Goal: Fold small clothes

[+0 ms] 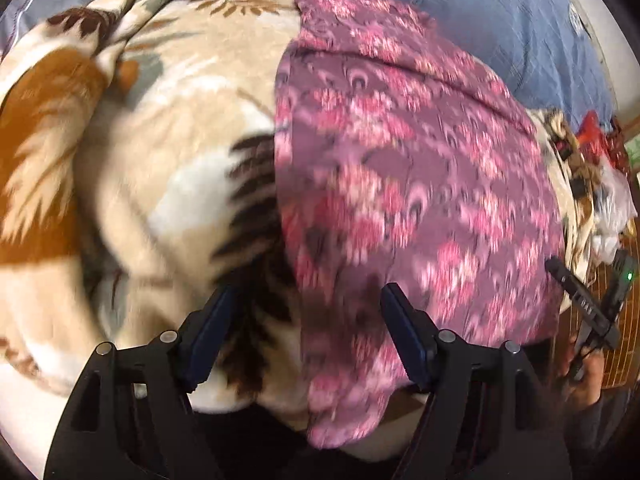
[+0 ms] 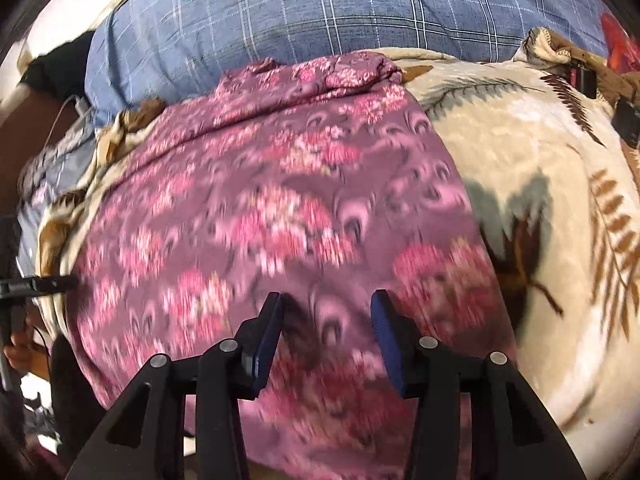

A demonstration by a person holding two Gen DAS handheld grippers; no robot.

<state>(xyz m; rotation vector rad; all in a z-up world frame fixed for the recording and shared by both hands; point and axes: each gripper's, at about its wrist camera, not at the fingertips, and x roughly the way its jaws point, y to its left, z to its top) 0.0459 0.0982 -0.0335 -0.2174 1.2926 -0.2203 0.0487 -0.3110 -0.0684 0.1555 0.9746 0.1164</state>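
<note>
my left gripper – fingers spread, holding nothing | my right gripper – fingers apart, empty, over the pink flowery cloth | cloth lies on the leafy blanket | blue checked pillow at 12 o'clock

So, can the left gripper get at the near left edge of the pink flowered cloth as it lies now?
Probably yes. The left gripper is open above that edge of the pink flowered cloth, which lies flat on the blanket; nothing covers it.
</note>
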